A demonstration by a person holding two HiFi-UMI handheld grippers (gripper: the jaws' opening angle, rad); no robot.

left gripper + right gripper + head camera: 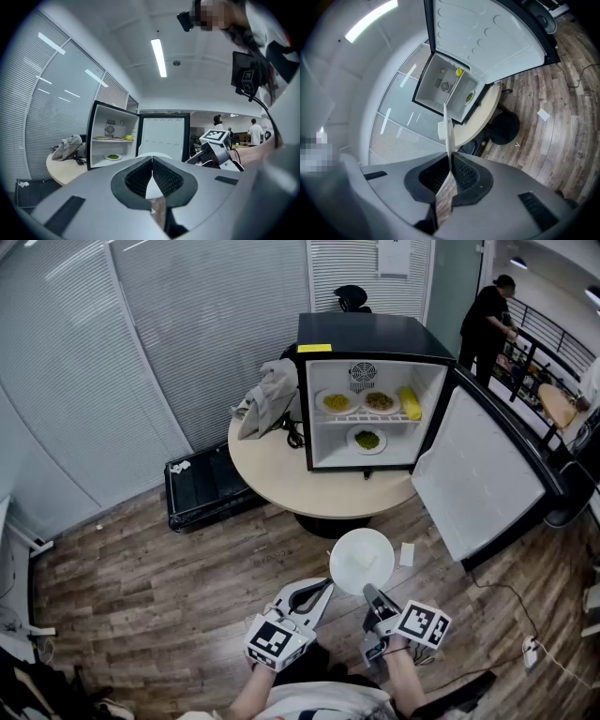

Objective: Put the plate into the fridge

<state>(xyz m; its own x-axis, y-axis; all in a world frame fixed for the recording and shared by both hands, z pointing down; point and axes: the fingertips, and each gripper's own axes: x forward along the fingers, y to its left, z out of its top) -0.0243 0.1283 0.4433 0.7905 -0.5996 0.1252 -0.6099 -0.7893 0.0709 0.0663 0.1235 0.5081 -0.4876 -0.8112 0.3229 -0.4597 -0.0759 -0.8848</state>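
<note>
The plate (362,561) is white and round, so it has no long axis. It is held over the floor (141,568), just short of the near edge of the desk (272,474) and in front of the open fridge (370,334). In the head view its broad face is turned up toward the camera. In the right gripper view the plate (448,131) appears edge-on as a thin white line running from the tongs toward the fridge interior.

The right tongs (372,594) are closed on the plate's near rim. Only the right gripper view shows this grip, with the rim pinched between the black pads of the right tongs (450,164). The left tongs (322,589) sit just beside the plate's left edge. In the left gripper view the left tongs (151,161) have their tips together with nothing between them. That view also shows the marker cube (215,135) of the right gripper, which the right gripper view does not.

The fridge stands on the far right part of the desk, with its door (473,479) swung out to the right. Plate count is four:
- one is held;
- two (337,402) (380,401) are side by side on the upper shelf (361,416), each with food;
- one (367,440) is on the fridge bottom with green food.

One yellow item (410,403) lies at the right end of the upper shelf.
</note>
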